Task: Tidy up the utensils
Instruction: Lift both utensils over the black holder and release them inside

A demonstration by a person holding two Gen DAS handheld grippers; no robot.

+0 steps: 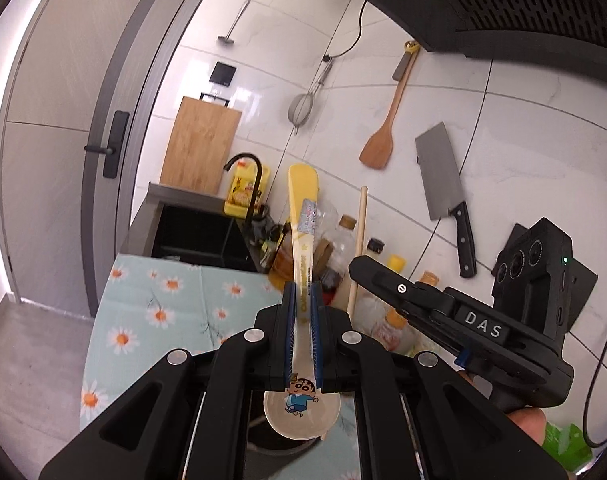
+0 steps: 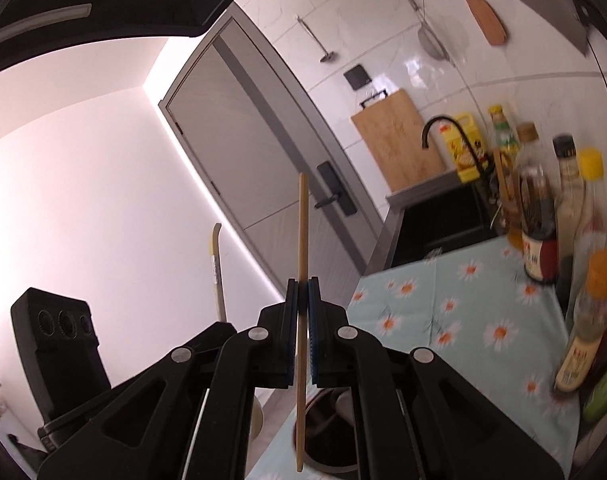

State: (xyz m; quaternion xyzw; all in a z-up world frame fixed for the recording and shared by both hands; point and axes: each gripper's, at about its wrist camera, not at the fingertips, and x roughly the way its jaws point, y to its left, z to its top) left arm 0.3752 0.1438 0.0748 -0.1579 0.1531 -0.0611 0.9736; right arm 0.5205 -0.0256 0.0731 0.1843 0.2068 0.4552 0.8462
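A: Closest to the lens, what did the left gripper [image 1: 302,312] have?

B: Its jaws were closed tight on a cartoon-printed spoon [image 1: 302,248], pinched at the handle; the bowl hung below the fingers, the yellow handle end rose above them. Gripping mid-handle likely kept it from swinging.

A: And the right gripper [image 2: 302,312]?

B: Clamped shut on a single wooden chopstick [image 2: 302,320], held upright, extending well above and below the fingertips.

A: Why upright?

B: Probably to drop each into a holder. A dark round container [image 2: 327,432] sat just beneath the right fingers, on the daisy-print cloth [image 2: 463,320].
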